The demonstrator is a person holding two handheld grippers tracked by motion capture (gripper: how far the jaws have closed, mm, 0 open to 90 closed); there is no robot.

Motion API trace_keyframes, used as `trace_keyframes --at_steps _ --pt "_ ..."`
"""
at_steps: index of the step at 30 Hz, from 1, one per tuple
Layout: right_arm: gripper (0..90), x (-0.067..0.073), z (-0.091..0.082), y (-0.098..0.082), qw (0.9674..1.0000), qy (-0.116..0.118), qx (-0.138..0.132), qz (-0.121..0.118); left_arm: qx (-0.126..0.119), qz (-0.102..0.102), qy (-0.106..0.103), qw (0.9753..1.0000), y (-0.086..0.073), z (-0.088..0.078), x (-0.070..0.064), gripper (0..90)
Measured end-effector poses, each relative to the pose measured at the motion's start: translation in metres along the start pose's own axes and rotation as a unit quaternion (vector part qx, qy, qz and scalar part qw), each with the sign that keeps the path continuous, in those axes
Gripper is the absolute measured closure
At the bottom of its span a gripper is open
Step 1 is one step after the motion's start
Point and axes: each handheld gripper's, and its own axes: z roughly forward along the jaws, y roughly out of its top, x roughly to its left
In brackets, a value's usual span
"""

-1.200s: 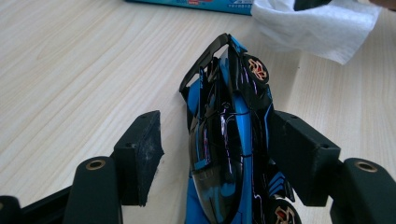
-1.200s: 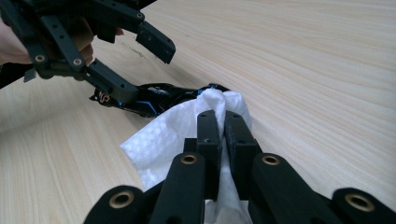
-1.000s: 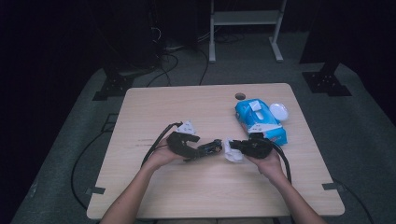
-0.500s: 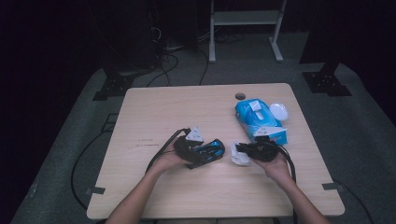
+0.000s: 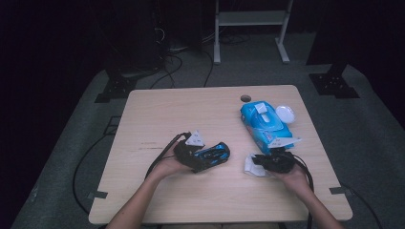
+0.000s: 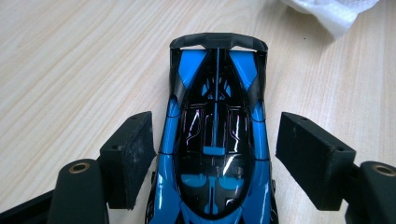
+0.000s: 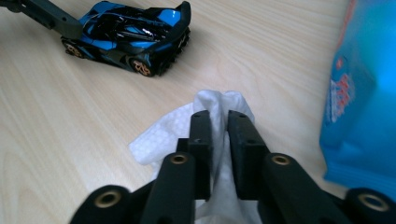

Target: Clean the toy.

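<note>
Left tool (image 6: 212, 154) jaws wide, straddling the toy car (image 6: 215, 135) near the desk's (image 5: 157, 109) front edge; right tool (image 7: 219, 126) pinches a wipe (image 7: 161, 137) — we judge it's for cleaning.

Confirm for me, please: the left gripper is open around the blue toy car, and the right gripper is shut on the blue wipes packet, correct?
Not quite. The right gripper is shut on the white wipe, not the blue wipes packet beside it, as the right gripper view shows. The left gripper is indeed open around the blue toy car.

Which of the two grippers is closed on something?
The right gripper: its jaws pinch the white wipe. The left gripper stands open, jaws apart on either side of the blue toy car.
</note>
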Motion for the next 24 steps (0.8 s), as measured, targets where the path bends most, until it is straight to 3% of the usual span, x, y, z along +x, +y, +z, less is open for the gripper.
trace_keyframes --at_steps 2,4,9,16,20,24 --pt "65.2 -0.002 -0.006 -0.006 0.9999 0.01 -0.006 0.005 -0.005 0.004 -0.001 1.0 0.0 -0.003 -0.001 27.1" --pt "60.2 -0.004 -0.011 -0.008 0.9998 0.017 -0.01 0.003 -0.007 0.005 0.003 1.0 0.0 -0.006 -0.001 27.0" --pt "56.6 -0.01 -0.026 -0.016 0.9996 0.008 -0.026 0.007 -0.016 0.004 0.01 0.9998 -0.003 -0.014 0.0 24.4" --pt "51.9 -0.018 -0.043 -0.024 0.9982 0.018 -0.049 0.029 -0.025 -0.01 0.016 0.9995 -0.014 -0.024 0.003 22.7" --pt "50.3 -0.023 -0.048 -0.028 0.9972 0.019 -0.058 0.043 -0.024 -0.014 0.021 0.9994 -0.02 -0.029 0.005 21.7" --pt "49.1 -0.025 -0.049 -0.028 0.9973 0.021 -0.057 0.042 -0.027 -0.023 0.021 0.9991 -0.025 -0.035 0.006 20.7"
